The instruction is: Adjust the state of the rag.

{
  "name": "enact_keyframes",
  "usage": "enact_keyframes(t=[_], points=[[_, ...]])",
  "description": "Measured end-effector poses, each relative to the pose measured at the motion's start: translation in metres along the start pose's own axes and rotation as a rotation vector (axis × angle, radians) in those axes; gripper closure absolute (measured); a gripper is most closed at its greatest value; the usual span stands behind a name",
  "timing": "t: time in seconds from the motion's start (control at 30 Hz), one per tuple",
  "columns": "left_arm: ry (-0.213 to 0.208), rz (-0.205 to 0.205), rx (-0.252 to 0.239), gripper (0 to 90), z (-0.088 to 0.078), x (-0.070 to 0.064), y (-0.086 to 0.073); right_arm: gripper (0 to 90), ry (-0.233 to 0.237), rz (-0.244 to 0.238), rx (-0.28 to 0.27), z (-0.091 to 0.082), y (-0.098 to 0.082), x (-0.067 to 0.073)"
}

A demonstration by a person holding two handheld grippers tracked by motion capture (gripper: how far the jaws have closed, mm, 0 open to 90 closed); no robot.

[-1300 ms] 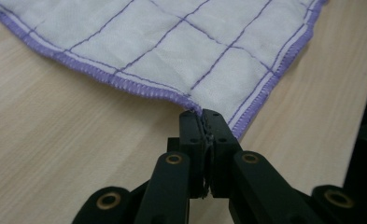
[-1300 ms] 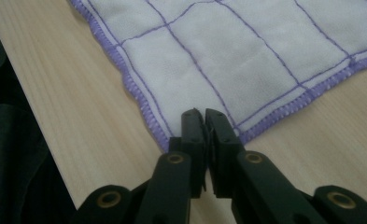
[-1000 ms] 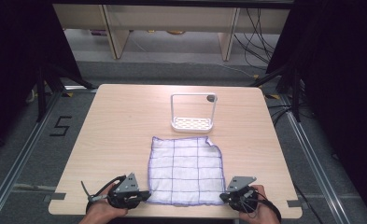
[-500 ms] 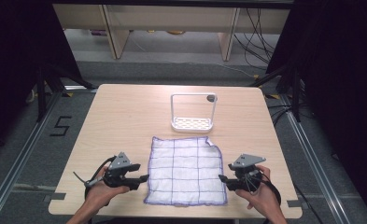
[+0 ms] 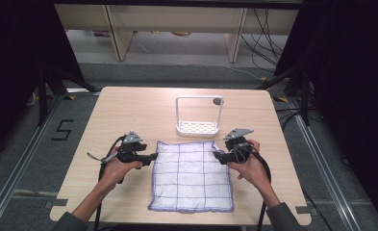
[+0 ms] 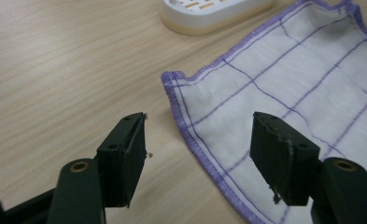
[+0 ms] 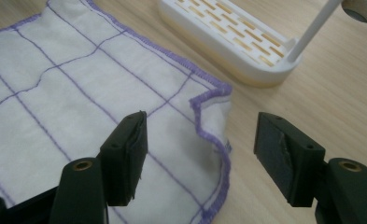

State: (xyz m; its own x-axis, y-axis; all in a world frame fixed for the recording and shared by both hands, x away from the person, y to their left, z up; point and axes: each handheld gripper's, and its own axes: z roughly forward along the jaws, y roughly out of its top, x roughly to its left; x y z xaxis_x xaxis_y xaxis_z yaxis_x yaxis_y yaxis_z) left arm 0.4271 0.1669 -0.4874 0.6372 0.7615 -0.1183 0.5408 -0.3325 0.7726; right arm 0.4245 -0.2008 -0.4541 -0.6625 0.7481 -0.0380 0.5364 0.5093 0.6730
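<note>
A white cloth (image 5: 191, 175) with a purple grid and purple hem lies flat on the wooden table (image 5: 129, 110). My left gripper (image 5: 154, 156) hovers at the cloth's far left corner, my right gripper (image 5: 216, 155) at its far right corner. Both have just been opening their jaws. In the left gripper view the left gripper (image 6: 200, 126) stands open over the cloth's hem (image 6: 190, 140), pads clear of it. In the right gripper view the right gripper (image 7: 200, 121) is open above the slightly folded corner (image 7: 214, 100).
A white slotted rack (image 5: 197, 128) with a tall frame stands just beyond the cloth, close to both grippers; its base (image 7: 237, 42) lies right past the right jaws. Bare table lies left, right and behind the rack. Dark floor surrounds the table.
Both hands moved from the cloth's near corners to its far corners. Both grippers went from shut to open. The cloth stays flat in place.
</note>
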Motion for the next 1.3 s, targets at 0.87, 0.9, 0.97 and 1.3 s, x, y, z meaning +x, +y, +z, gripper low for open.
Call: enact_keyframes(t=[0.87, 0.9, 0.97, 1.3], points=[[-0.11, 0.003, -0.027, 85.0, 0.049, 0.011, 0.023, 88.6, -0.025, -0.052, -0.014, 0.022, 0.016, -0.019], [-0.111, 0.017, -0.024, 85.0, 0.045, 0.012, 0.025, 88.6, -0.022, -0.058, -0.016, 0.019, 0.017, -0.022], [-0.116, -0.001, -0.053, 85.0, 0.04, 0.011, 0.027, 88.8, -0.013, -0.021, -0.033, 0.014, 0.016, -0.023], [-0.1, 0.029, -0.138, 85.4, 0.017, 0.011, 0.037, 89.0, 0.024, 0.048, -0.126, -0.011, 0.019, -0.033]])
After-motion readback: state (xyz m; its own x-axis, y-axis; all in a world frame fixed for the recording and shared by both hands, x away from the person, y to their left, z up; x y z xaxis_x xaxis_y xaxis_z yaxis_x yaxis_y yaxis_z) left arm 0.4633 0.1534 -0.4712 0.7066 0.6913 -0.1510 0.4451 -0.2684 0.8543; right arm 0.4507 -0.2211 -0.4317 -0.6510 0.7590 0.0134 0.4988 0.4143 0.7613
